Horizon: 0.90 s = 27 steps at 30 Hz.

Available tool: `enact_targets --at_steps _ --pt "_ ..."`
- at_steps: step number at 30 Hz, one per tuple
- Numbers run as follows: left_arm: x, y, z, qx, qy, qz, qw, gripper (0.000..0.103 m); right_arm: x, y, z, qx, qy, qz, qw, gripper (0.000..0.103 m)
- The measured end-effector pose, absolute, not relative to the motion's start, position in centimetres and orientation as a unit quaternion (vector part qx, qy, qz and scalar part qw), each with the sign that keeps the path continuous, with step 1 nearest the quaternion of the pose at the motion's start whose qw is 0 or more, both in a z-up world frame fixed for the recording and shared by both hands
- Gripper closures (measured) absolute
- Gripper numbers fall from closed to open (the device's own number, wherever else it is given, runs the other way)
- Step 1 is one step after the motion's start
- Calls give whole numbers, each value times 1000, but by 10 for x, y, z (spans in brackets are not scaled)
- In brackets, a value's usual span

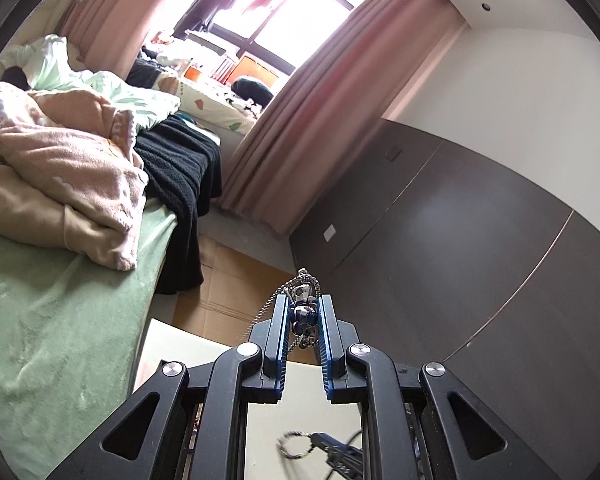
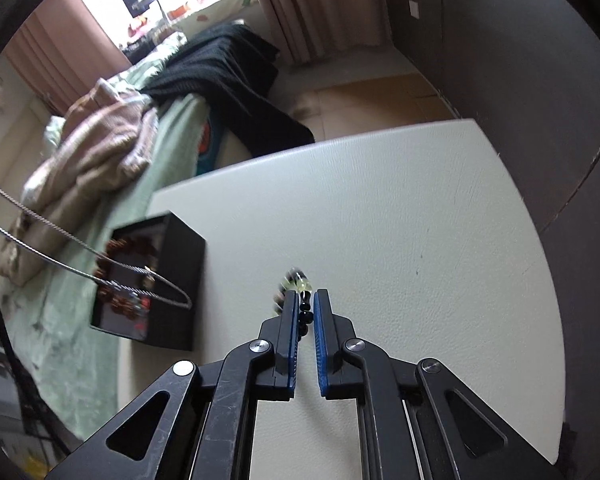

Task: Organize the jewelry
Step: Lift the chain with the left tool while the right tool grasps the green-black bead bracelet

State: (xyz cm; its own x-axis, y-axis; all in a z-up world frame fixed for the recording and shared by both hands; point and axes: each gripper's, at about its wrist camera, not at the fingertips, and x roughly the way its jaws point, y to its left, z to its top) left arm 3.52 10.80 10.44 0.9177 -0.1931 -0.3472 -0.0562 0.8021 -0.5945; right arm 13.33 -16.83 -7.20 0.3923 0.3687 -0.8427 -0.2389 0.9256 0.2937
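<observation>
The left gripper (image 1: pixel 304 320) pinches a metal pendant necklace (image 1: pixel 302 304) in the air, and the right gripper (image 2: pixel 305 312) pinches a beaded bracelet (image 2: pixel 302 292) above the white tabletop (image 2: pixel 420 220). Both pieces seem on their way to storage. Next, each must go into the black box (image 2: pixel 168 280) at the tabletop's left edge, which already holds brown beads.

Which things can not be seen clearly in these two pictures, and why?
- Beaded bracelet, right wrist view: motion blur and the right gripper fingers hide most of it.
- Pendant, left wrist view: the left gripper pads cover its sides; its shape is unclear.
- Chain, right wrist view: cut off by the left edge.
- Black box contents: blurred, partly behind the chain.
</observation>
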Motion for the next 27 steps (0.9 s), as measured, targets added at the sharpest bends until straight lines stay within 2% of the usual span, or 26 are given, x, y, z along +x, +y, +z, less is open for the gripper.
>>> enact_targets --at_steps 6,13,27 --pt "23 116 119 -317 170 -41 932 89 123 -179 -42 83 484 209 846 94" --pt "8 124 136 -319 137 -46 937 89 129 -161 -43 83 490 223 838 94" --pt "28 126 112 -328 179 -52 926 89 128 -150 -33 111 472 244 840 94"
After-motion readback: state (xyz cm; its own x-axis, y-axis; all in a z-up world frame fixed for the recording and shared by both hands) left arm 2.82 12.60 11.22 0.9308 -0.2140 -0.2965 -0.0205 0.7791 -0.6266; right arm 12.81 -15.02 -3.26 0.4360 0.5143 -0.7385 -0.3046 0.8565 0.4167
